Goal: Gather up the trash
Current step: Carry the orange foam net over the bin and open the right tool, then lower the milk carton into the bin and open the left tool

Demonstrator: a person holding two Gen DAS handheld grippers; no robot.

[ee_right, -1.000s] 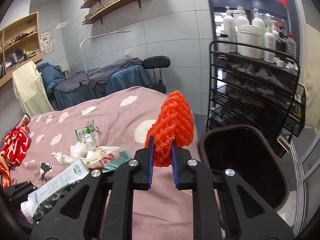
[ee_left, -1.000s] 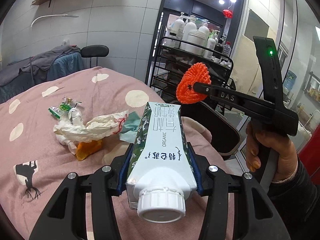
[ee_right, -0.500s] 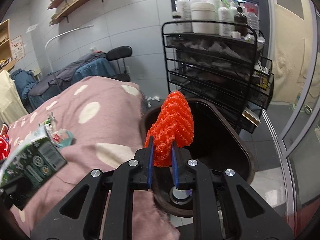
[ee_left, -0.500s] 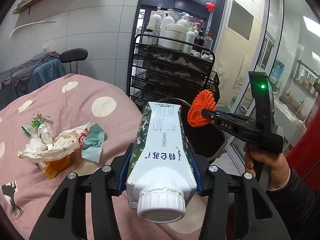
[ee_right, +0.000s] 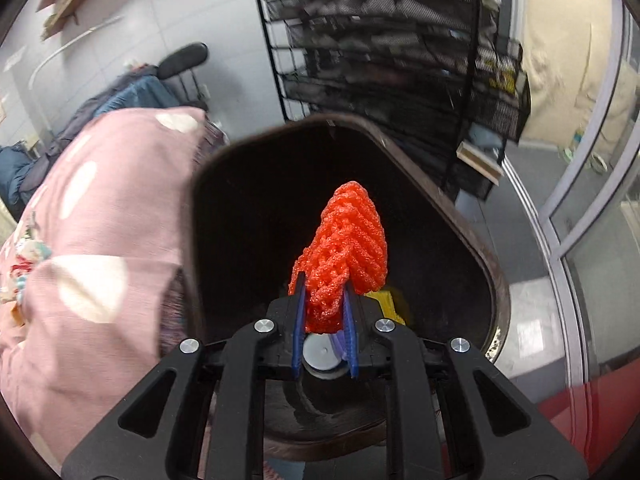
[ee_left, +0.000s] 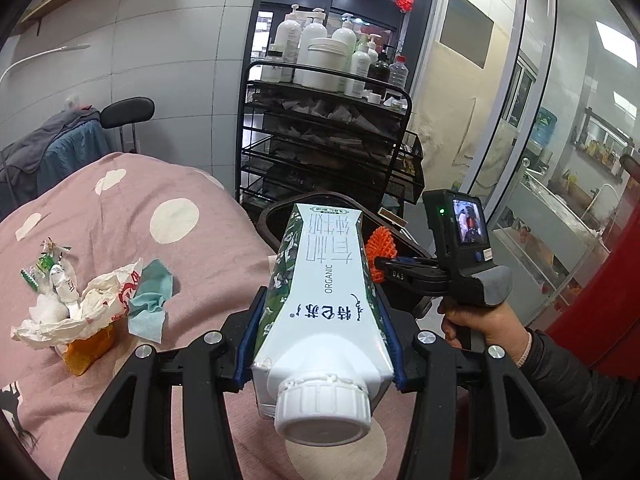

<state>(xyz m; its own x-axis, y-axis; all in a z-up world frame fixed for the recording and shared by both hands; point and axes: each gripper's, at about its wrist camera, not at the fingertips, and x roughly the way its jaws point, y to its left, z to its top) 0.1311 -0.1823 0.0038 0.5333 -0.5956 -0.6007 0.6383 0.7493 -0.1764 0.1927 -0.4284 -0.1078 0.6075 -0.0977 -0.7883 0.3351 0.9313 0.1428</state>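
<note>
My left gripper [ee_left: 320, 308] is shut on a white and green milk carton [ee_left: 324, 296], cap toward the camera, held over the bed's edge. My right gripper [ee_right: 323, 300] is shut on an orange foam net [ee_right: 344, 240] and points down into the open dark trash bin [ee_right: 472, 232]. In the left wrist view the right gripper [ee_left: 380, 266] and the foam net [ee_left: 378, 244] show just right of the carton, over the bin [ee_left: 272, 216], with a person's hand [ee_left: 484, 324] on the handle. A heap of crumpled wrappers [ee_left: 76, 312] lies on the pink spotted bedspread [ee_left: 180, 248].
A black wire rack [ee_left: 328, 140] with bottles on top stands right behind the bin. A glass partition [ee_left: 560, 160] runs along the right. Something yellow [ee_right: 394, 304] lies inside the bin. A chair [ee_left: 128, 110] and draped clothes stand by the far wall.
My right gripper has dropped with the foam net from above the bed to over the bin's mouth. My left gripper has swung right toward the bin with the carton.
</note>
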